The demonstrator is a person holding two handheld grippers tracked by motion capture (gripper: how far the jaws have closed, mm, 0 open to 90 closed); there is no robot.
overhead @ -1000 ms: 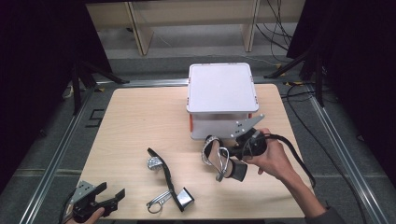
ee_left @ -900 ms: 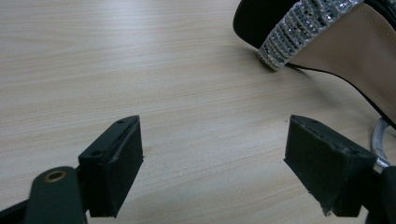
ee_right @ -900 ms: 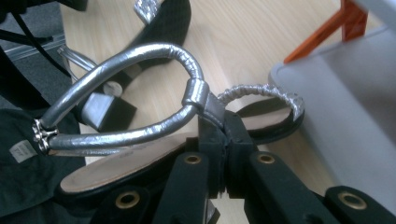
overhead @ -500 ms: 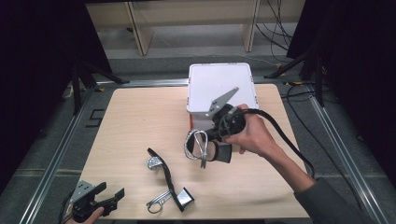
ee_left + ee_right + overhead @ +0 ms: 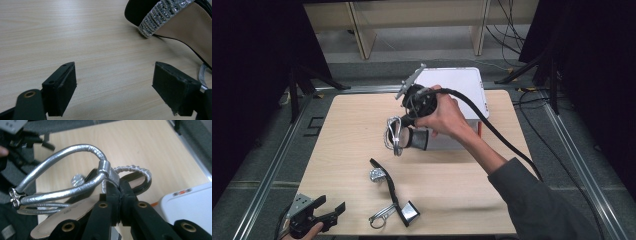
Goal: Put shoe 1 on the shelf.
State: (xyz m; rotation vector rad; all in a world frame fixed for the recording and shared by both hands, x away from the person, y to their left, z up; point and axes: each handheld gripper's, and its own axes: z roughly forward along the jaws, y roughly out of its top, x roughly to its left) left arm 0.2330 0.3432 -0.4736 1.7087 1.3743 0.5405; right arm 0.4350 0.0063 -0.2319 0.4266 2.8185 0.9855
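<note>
While the right hand (image 5: 447, 117) held them above the middle of the worktop (image 5: 347, 125), the right tongs (image 5: 404, 134) were pressed fully together on a silver strap (image 5: 75, 187) of a sandal (image 5: 404, 137), which hung clear of the wood just at nine o'clock of a white box (image 5: 457, 82). In the right gripper view the jaws met with no gap at the strap's wrapped joint, the tan insole (image 5: 65, 216) lying under them and a beaded silver loop (image 5: 135, 168) beyond. A black cable (image 5: 492, 130) trailed from these tongs along the grey sleeve (image 5: 532, 200). The second sandal (image 5: 392, 192) lay flat on the worktop toward six o'clock, its black heel and silver straps spread out. At about seven o'clock, at the worktop's near edge, the left tongs (image 5: 329, 210) stood wide apart and held nothing; the left gripper view showed bare wood between the jaws and the lying sandal's glittering band (image 5: 162, 15) beyond them, apart from both pads
</note>
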